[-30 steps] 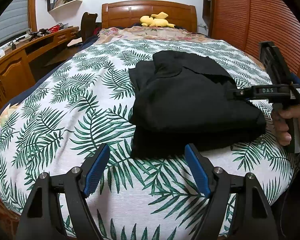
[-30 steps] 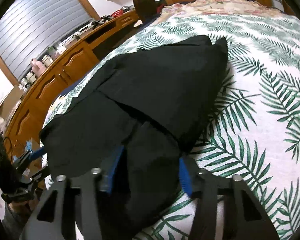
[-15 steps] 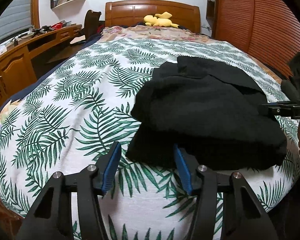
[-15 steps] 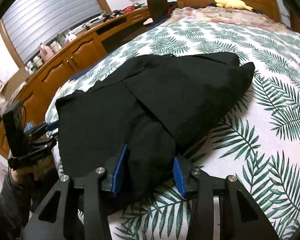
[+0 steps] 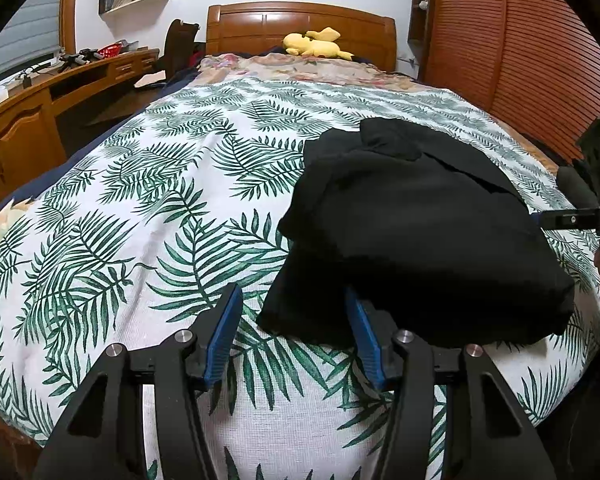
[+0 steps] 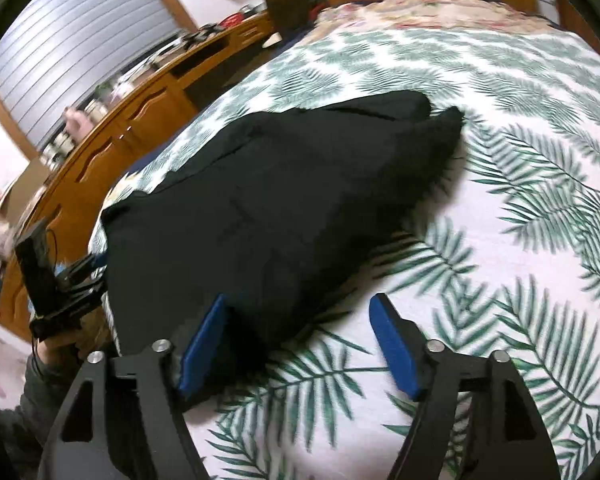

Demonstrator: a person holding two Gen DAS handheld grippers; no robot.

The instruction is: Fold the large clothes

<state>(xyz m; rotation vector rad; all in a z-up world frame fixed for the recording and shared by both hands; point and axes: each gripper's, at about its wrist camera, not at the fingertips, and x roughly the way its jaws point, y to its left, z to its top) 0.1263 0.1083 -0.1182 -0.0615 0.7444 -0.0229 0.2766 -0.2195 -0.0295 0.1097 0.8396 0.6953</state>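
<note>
**Folding a black garment on the leaf-print bed**

Lying in a folded heap, the black garment [image 5: 416, 232] sits on the near right part of the bed [image 5: 140, 208], on a white cover printed with green fern leaves. Several layers overlap, with an upper flap edge running across the top and a rumpled end pointing toward the far headboard [image 5: 300, 28].

At the garment's near left corner, the left gripper [image 5: 294, 334] has its jaws spread; the lowest layer of cloth lies between the blue pads, touching or overlapping the right-hand pad, while the left pad stands clear over the cover. Whether the cloth is being squeezed cannot be told, since the gap is wide.

From the other camera, the right gripper [image 6: 300, 342] is at the garment's near end with its jaws spread wide. Its left pad touches the dark fabric; its right pad is over bare cover, apart from the cloth.

A yellow plush toy [image 5: 314, 44] rests by the headboard. Along the left wall runs a wooden counter [image 5: 32, 120] with cupboards, and a slatted wooden wardrobe [image 5: 520, 60] stands to the right.
</note>
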